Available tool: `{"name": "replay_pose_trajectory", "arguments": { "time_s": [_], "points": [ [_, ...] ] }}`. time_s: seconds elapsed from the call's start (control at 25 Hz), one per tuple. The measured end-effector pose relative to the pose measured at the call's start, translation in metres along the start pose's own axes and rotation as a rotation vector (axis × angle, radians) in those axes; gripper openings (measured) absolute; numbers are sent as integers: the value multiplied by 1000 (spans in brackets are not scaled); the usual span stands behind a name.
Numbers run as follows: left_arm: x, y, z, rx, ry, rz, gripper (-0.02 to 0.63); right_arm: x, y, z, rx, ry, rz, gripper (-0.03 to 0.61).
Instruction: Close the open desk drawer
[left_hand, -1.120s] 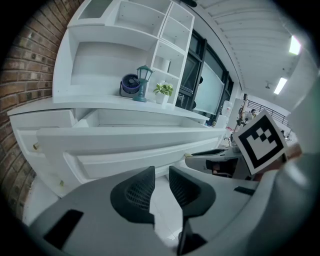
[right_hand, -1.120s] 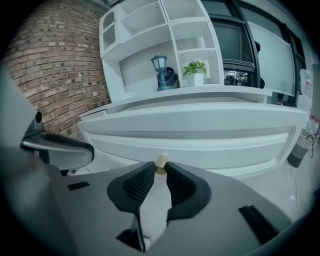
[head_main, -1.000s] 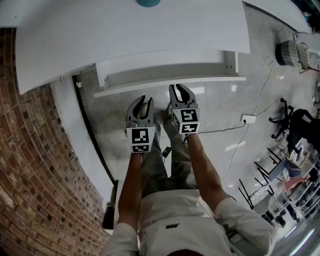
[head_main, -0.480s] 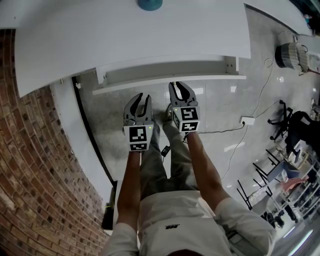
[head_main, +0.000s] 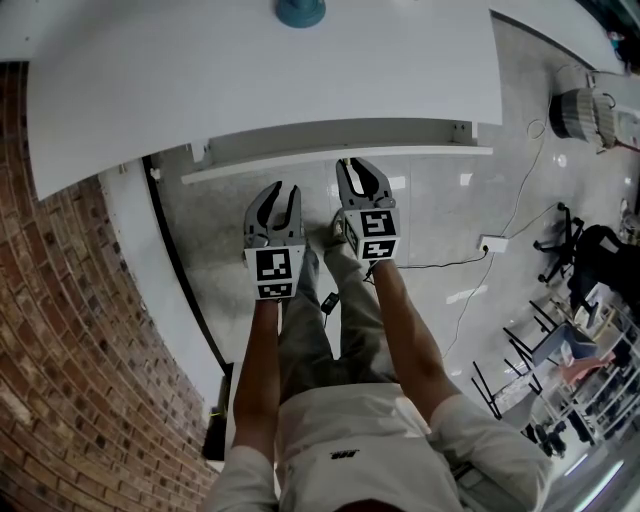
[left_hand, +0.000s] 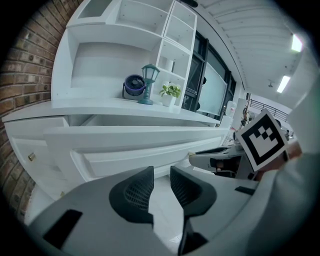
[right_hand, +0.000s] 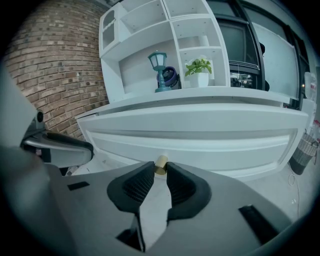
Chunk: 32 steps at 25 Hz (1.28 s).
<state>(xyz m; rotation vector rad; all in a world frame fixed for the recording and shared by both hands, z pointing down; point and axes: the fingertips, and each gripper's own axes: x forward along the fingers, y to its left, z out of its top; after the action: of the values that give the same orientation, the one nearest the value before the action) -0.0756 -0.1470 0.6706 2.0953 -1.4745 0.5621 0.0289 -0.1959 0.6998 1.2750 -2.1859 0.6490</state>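
Gripping one drawer knob (right_hand: 160, 164): right tool (head_main: 358, 168); left tool (left_hand: 161, 173) empty, narrow, just opening.

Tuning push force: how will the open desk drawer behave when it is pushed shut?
The drawer front is long and shallow, so a push far off-centre might rack it. Near the knob, roughly mid-width, it probably slides straight. It looks like rigid white panel and is unlikely to flex. The visible strip of interior shows no contents, so it is likely light, but that is uncertain.
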Motion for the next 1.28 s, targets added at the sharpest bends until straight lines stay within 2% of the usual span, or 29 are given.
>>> {"name": "replay_pose_trajectory", "arguments": {
  "time_s": [1.0, 1.16, 1.28],
  "points": [
    [23, 13, 24, -3, -16, 3, 124, 33, -12, 32, -1, -22, -1, 81],
    [26, 14, 28, -2, -20, 2, 124, 35, -17, 28, -20, 17, -8, 83],
    [26, 16, 30, -3, -24, 3, 126, 38, -16, 33, -19, 0, -6, 83]
  ]
}}
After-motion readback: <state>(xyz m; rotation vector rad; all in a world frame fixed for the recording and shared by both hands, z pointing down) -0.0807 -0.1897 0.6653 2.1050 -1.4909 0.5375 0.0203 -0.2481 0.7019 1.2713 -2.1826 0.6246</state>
